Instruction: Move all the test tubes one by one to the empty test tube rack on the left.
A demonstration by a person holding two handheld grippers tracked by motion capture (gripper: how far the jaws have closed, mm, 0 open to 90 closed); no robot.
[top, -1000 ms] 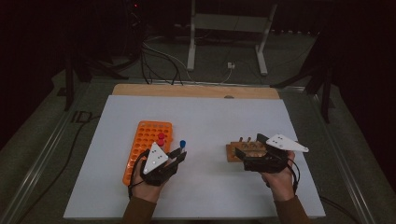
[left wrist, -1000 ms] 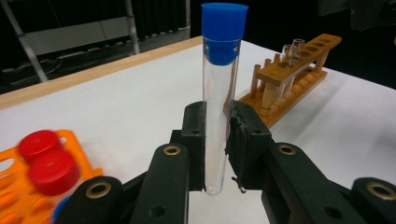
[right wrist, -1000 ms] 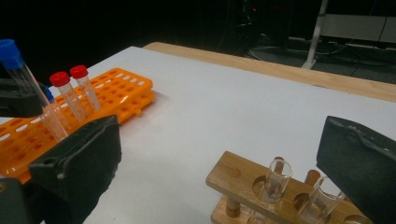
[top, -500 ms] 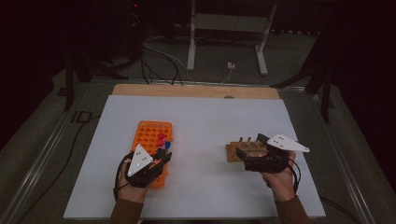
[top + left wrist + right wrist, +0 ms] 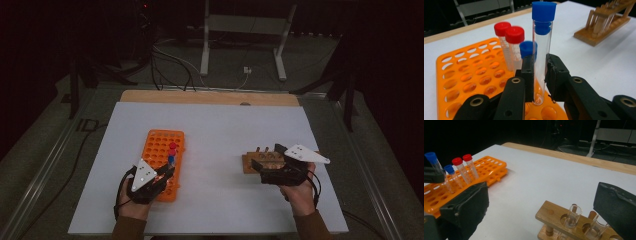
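The tube rack (image 5: 163, 160) sat on the table's (image 5: 220, 125) left half, w/ capped tubes (image 5: 510, 43) standing in it. The wooden stand (image 5: 262, 161) sat opp. on the right, well apart, w/ glass tubes (image 5: 571, 216) in its holes.

White surface (image 5: 220, 125), rectangular, with a bare wooden strip (image 5: 210, 97) along the far edge. Resting directly on it: an orange tube rack (image 5: 159, 150) left of centre and a wooden test-tube rack (image 5: 257, 161) to the right, well apart. Grey floor (image 5: 45, 150) all around.
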